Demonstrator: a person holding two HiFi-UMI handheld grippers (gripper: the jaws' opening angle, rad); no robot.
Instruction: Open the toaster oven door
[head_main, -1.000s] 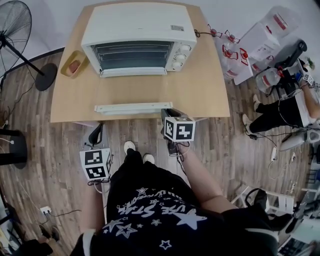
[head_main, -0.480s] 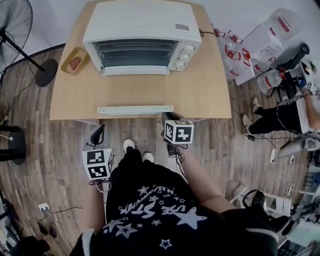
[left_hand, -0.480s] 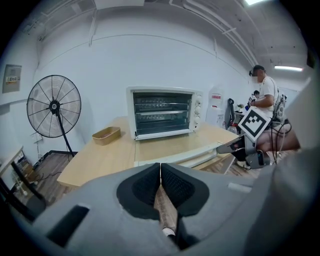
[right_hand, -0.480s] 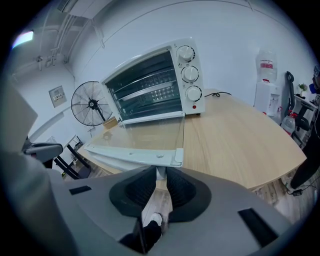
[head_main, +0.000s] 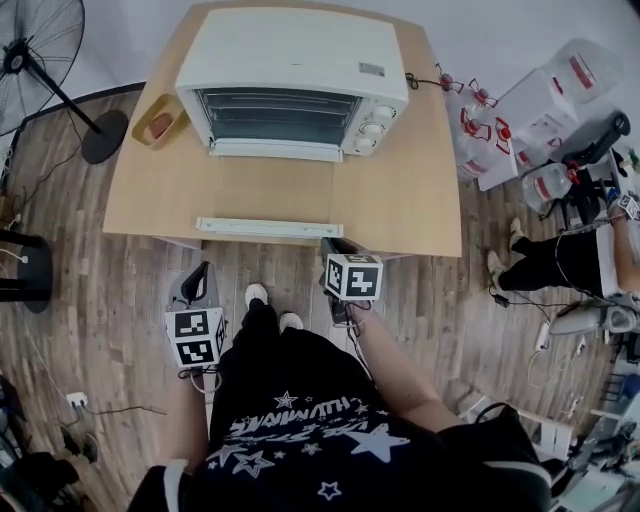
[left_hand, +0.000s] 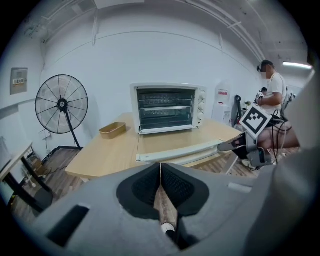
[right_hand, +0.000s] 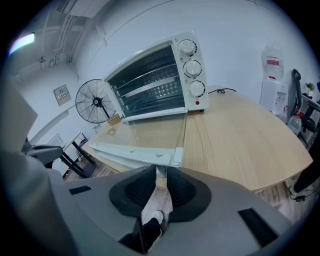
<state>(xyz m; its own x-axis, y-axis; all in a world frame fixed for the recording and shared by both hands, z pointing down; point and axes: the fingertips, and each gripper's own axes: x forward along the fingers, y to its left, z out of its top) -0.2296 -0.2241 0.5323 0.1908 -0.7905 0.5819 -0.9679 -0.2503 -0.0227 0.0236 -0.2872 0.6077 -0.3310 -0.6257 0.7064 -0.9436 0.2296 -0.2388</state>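
Observation:
The white toaster oven stands at the back of the wooden table. Its glass door lies folded down, almost flat over the tabletop. The door's white handle runs along near the table's front edge. My right gripper is shut on the handle's right end, and a white piece of the handle sits between its pads. My left gripper hangs below the table edge at the left, shut with nothing in it. In the left gripper view the oven is straight ahead.
A yellow tray sits at the oven's left on the table. A standing fan is at the far left on the wood floor. Water bottles and a seated person are to the right of the table.
The handle and my right gripper have come a little closer to the table's front edge. The left gripper has barely moved. The head view has shifted slightly.

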